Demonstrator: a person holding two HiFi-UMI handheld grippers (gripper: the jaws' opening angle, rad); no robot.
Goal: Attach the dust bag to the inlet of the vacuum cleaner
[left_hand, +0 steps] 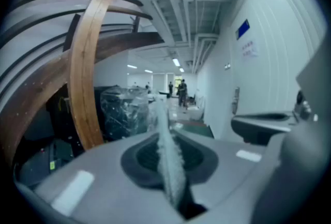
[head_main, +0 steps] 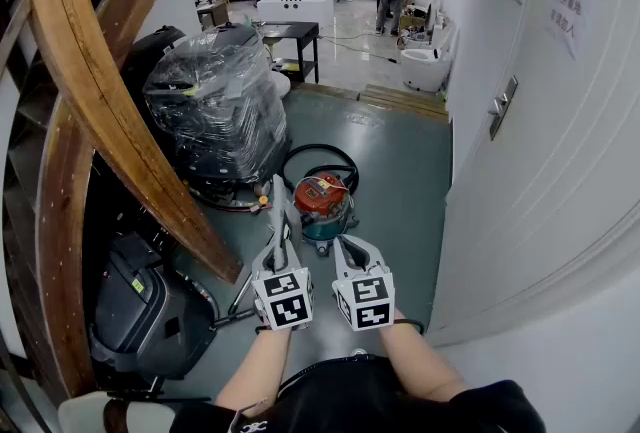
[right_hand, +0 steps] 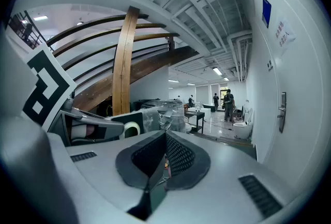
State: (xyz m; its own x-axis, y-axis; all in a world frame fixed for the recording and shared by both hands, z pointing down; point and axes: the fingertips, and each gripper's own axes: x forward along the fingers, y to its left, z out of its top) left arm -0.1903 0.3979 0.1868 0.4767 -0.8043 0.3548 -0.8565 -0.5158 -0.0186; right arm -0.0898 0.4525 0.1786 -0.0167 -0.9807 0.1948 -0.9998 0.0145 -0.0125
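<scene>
Two tools side by side low in the head view, above a grey-green floor. Just beyond their tips, on that floor: the vacuum cleaner, orange-red lid over a teal body, with a black hose looped behind it.

At the left hand-held gripper: a clenched grip on a thin, fuzzy white strip, seemingly the dust bag, pinched edge-on between the pads and standing out past the tips. At the right hand-held gripper: jaws together, clenched on nothing.

Crowding the left side: a broad curved wooden beam slanting down to the floor near the vacuum cleaner, a bulky machine wrapped in clear plastic film behind it, and a dark grey machine at lower left. Closing the right side: a white door with a lever handle. Farther back: a white toilet and several people standing.

Inlet of the vacuum cleaner not to be made out from any view. Most of the dust bag hidden by the left hand-held gripper's body in the head view, with its shape beyond the strip impossible to tell. Left gripper view blurred. Dark grey machine partly cut off behind the beam.
</scene>
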